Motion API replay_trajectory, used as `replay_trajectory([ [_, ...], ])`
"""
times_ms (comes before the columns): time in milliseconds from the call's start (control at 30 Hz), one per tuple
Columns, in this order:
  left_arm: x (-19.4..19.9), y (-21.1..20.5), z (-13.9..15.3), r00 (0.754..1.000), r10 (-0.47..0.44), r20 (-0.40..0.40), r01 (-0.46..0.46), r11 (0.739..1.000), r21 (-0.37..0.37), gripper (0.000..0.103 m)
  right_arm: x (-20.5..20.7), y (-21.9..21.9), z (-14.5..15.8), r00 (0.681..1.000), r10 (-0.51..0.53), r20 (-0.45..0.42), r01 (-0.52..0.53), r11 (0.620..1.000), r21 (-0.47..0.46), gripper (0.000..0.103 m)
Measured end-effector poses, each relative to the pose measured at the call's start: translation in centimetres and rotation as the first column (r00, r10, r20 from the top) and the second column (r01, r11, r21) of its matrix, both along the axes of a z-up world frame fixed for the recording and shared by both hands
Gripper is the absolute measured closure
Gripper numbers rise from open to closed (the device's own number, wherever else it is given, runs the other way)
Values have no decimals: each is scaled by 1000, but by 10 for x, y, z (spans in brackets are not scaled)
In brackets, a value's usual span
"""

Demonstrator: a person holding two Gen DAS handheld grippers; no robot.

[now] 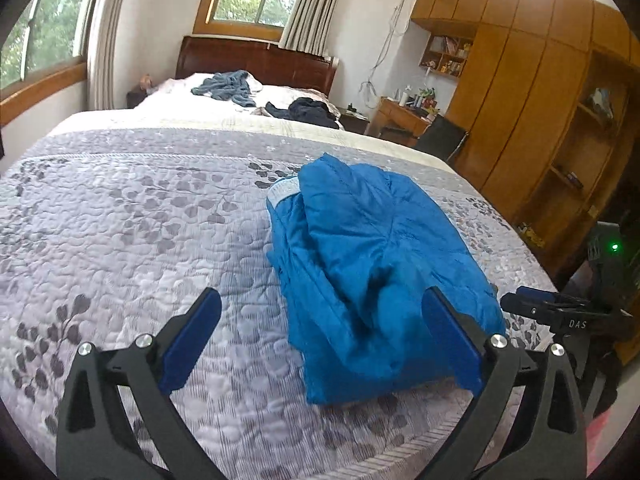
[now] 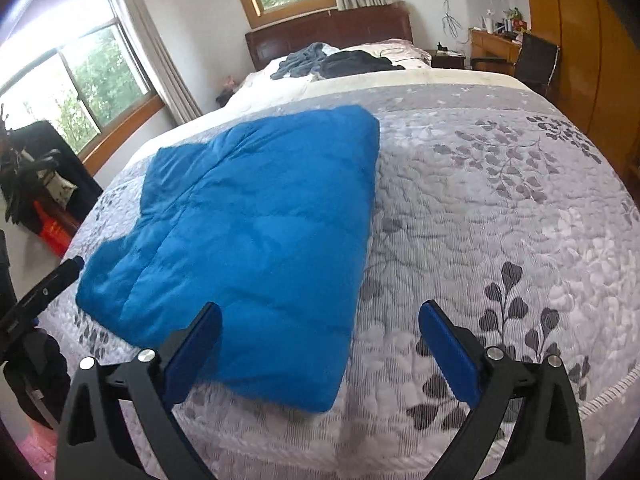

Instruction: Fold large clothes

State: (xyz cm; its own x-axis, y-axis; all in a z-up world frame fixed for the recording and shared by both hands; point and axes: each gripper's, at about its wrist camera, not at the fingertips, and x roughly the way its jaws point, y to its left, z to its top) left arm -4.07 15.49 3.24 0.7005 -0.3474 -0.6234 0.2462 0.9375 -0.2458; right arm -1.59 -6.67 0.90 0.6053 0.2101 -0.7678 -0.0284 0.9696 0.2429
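While both grippers' fingers (image 1: 452, 344) spread empty, blue jacket (image 2: 248, 240) lies btwn them on bed (image 2: 500, 200).

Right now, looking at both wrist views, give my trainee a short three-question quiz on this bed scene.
1. True or false: the left hand-held gripper is shut on the blue garment.
2. Multiple choice: the blue garment lies on (a) a wooden desk, (b) the grey leaf-print quilt, (c) the floor.
3. Fill in: near the headboard lie two more loose piles of ____.

Key: 1 false, both hand-held grippers are open, including the right hand-held gripper; 2 b; 3 clothes.
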Motion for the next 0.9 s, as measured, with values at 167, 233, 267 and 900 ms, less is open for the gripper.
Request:
replay_trajectory([
  [167,-23,-14,2,999,23,23,-25,996,90,3,-18,11,10,999,-8,39,11,997,-82,4],
  [233,-29,-18,1,1000,24,18,-26,993,111,3,-25,13,12,999,-12,45,15,996,-83,4],
  [267,-32,-19,1,1000,25,17,-27,993,114,3,-27,13,13,999,-14,47,18,996,-86,4],
  [900,-67,-26,-5,997,77,-5,-75,984,162,3,-51,23,16,997,-56,44,62,985,-160,4],
])
